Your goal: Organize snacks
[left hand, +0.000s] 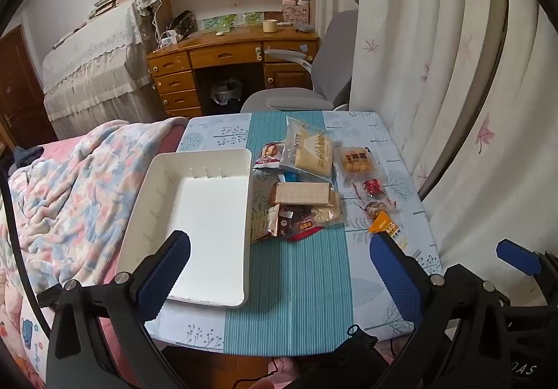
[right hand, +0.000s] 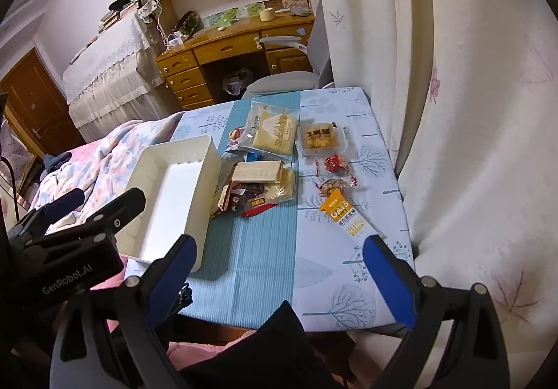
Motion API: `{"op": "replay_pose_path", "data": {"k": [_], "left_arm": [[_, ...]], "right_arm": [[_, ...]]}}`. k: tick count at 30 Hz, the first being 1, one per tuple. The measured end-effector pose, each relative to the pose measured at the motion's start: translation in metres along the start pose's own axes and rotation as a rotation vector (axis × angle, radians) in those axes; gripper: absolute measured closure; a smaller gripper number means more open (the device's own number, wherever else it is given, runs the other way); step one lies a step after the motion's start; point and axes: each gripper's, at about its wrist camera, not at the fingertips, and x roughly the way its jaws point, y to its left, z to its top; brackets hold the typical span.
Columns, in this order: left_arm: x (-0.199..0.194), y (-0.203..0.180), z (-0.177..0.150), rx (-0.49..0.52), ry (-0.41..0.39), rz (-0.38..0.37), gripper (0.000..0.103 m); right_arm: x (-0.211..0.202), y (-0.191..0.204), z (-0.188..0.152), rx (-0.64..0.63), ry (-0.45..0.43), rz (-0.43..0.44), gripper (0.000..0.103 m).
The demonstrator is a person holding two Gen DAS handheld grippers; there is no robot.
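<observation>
Far left: bed (left hand: 69, 187) w/ floral blanket, touching bench (left hand: 289, 302) edge. Left tongs (left hand: 279, 270) spread wide, nothing btwn the blue pads, hovering over near edge of bench, angled down. White bin (left hand: 205, 225) on left part of bench, no snacks inside, near-left corner overhanging toward bed. Just right of bin, on teal stripe: heap of snack packs (left hand: 296, 211), touching bin's right wall; long wafer pack (left hand: 301, 193) on top, dark & red wrappers at near side. Farther back: big clear bag w/ yellow cake (left hand: 308, 150), small red-white pack (left hand: 268, 155) beside it on left. Right of cake bag: clear pack of small pastries (left hand: 352, 160); nearer, two small wrapped sweets (left hand: 375, 195) in a line, then orange bar (right hand: 340, 213) nearest. Right tongs (right hand: 279, 270) also wide, holding nothing, above near-right part of bench. Curtain (left hand: 436, 75) along right side.
</observation>
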Motion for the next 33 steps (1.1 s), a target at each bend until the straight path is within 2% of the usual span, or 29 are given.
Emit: {"op": "replay_pose_path", "data": {"k": [10, 21, 33], "left_arm": [[-0.001, -0.004, 0.002, 0.021, 0.012, 0.003, 0.001], [0.019, 0.014, 0.008, -0.024, 0.070, 0.008, 0.001], [0.024, 0.022, 0.009, -0.007, 0.100, -0.063, 0.001]], "right_arm": [[0.002, -0.002, 0.005, -0.001, 0.001, -0.012, 0.006], [0.001, -0.001, 0.018, -0.009, -0.001, -0.056, 0.006], [0.003, 0.002, 0.015, 0.012, 0.007, -0.084, 0.006]]}}
